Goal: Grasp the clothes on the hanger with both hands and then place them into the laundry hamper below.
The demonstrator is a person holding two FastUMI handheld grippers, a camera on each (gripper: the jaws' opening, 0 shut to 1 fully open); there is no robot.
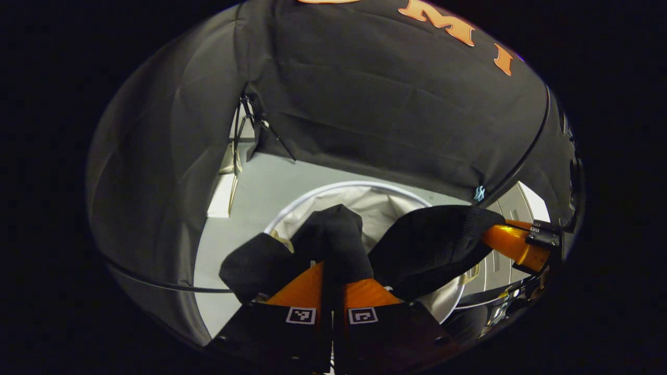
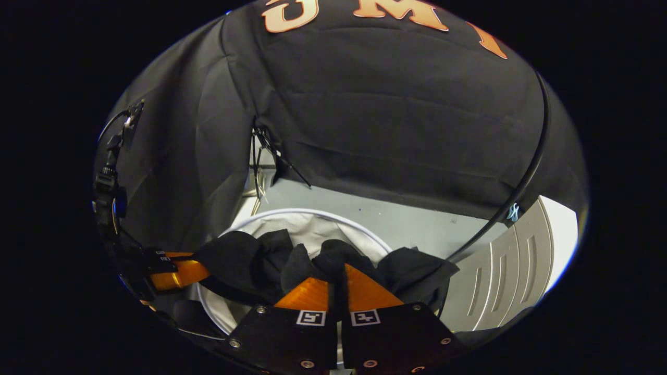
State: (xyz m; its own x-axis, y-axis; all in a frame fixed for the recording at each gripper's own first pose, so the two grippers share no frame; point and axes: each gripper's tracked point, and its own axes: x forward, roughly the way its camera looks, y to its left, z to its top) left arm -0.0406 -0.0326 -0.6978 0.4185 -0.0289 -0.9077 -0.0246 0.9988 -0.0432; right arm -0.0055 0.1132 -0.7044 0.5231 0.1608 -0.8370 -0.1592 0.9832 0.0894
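A black garment (image 1: 333, 234) hangs bunched between my two grippers, right over the round white laundry hamper (image 1: 318, 194). My left gripper (image 1: 331, 268) is shut on one fold of it. Farther right in the left gripper view, the right gripper (image 1: 495, 234) pinches another fold (image 1: 432, 245). In the right gripper view my right gripper (image 2: 336, 271) is shut on the black garment (image 2: 333, 258) above the hamper (image 2: 307, 214). The left gripper (image 2: 200, 271) holds the cloth's far left end (image 2: 234, 265). The hamper's pale liner shows behind the cloth.
The hamper stands on a grey floor (image 2: 417, 224). The booth's black cloth wall (image 1: 391, 104) rises close behind it. A black cable (image 2: 521, 187) runs down the wall on the right. A white grooved panel (image 2: 516, 260) lies to the right of the hamper.
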